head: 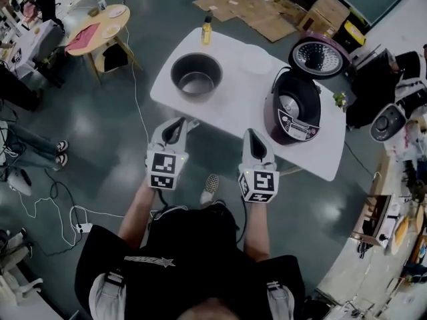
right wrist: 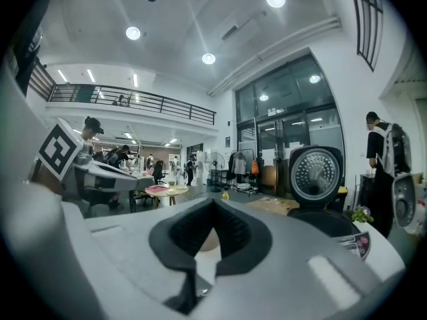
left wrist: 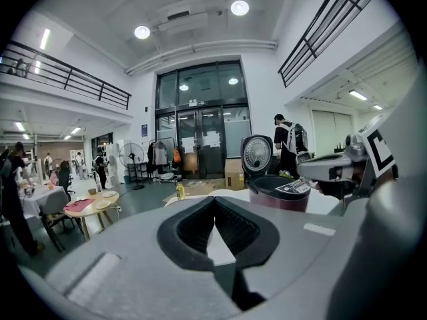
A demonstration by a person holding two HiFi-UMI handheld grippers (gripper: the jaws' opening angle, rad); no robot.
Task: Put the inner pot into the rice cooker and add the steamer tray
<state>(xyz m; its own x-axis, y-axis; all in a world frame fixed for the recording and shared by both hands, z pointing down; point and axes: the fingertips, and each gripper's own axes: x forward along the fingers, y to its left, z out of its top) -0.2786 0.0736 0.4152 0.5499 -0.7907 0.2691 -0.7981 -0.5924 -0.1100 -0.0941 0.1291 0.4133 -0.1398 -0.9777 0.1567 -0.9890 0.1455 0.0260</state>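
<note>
Sensibly, the cooker [head: 290, 109] stands open to receive the pot [head: 196, 74] beside it, while the left gripper [head: 179, 121] and right gripper [head: 253, 133] hover empty, jaws closed.

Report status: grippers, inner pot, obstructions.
Left gripper, right gripper both shut, empty, short of the table. Inner pot on table, outside the open rice cooker. Nothing between grippers and pot.

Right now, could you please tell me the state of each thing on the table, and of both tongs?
Rice cooker: lid open, no pot inside.
Inner pot: upright on the table, empty.
Bottle: upright.
Left tongs: shut, empty.
Right tongs: shut, empty.
</note>
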